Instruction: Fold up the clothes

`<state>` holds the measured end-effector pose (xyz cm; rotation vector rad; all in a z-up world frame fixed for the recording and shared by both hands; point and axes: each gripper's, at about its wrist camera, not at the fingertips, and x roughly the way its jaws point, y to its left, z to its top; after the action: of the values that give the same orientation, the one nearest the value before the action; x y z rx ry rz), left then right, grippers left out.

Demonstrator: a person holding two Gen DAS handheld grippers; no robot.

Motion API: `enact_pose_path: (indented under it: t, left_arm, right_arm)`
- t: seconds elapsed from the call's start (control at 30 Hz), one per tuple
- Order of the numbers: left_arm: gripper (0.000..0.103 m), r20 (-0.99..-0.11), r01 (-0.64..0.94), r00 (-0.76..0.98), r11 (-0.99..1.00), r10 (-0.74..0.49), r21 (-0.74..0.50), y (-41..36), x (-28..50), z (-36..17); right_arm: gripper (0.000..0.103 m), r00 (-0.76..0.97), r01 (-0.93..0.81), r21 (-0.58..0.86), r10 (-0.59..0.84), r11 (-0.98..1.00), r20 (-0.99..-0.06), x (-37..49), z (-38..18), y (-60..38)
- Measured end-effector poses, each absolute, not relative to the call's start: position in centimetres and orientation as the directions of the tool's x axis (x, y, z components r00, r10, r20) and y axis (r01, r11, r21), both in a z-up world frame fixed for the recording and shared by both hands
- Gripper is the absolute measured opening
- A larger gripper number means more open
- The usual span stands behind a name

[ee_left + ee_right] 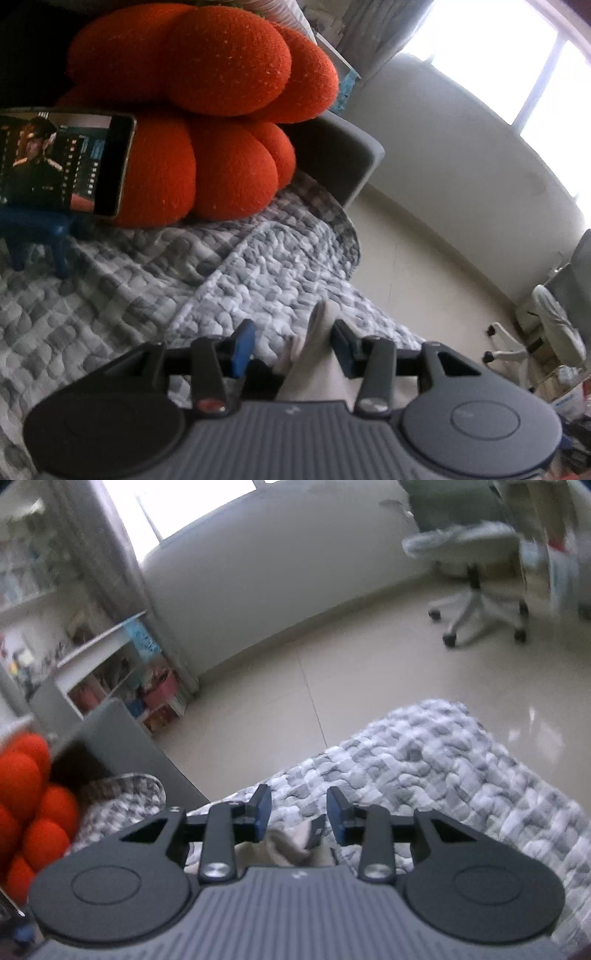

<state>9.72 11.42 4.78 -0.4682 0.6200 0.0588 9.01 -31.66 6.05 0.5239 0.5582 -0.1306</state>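
Left gripper: jaws stood partly apart, blue pads facing each other, with a fold of pale beige garment rising between them; the cloth lay closer to the right-hand pad, and no pad was seen pressing on it. Right gripper: jaws likewise parted, with a crumpled portion of the beige garment lying low beneath the gap, not pinched. A small dark piece showed beside the cloth under the right-hand pad; its nature could not be told. Both grippers hung over a bed covered by a grey-and-white checked quilt, puckered in texture, and the garment sat on or just above that quilt near the bed's edge. At the head end: a large orange knotted cushion, with a phone showing video propped in front of it on a small blue stand. Beyond the bed: pale tiled floor, a white swivel chair, a cluttered shelf unit, and a bright window.
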Motion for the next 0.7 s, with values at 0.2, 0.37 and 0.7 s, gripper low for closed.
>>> enact_pose_path:
  t: [0.2,0.37,0.7]
  left_arm:
    - [0.042,-0.563,-0.157,0.812,0.872,-0.154,-0.463,11.3,10.4,3.7]
    - [0.019,-0.596,-0.189,0.794,0.881,-0.123,-0.433,11.0,10.9,2.6]
    - [0.021,-0.580,-0.181,0.808,0.893,-0.104,-0.412,10.6,10.8,2.3]
  right_arm:
    - [0.035,0.831,0.126,0.315,0.073,0.941,-0.551,10.2,5.9,-29.1]
    - [0.010,0.810,0.139,0.205,0.007,0.969,-0.586,11.0,4.5,-27.9]
    - [0.010,0.805,0.188,0.158,-0.060,0.969,-0.590,11.2,3.4,-28.5]
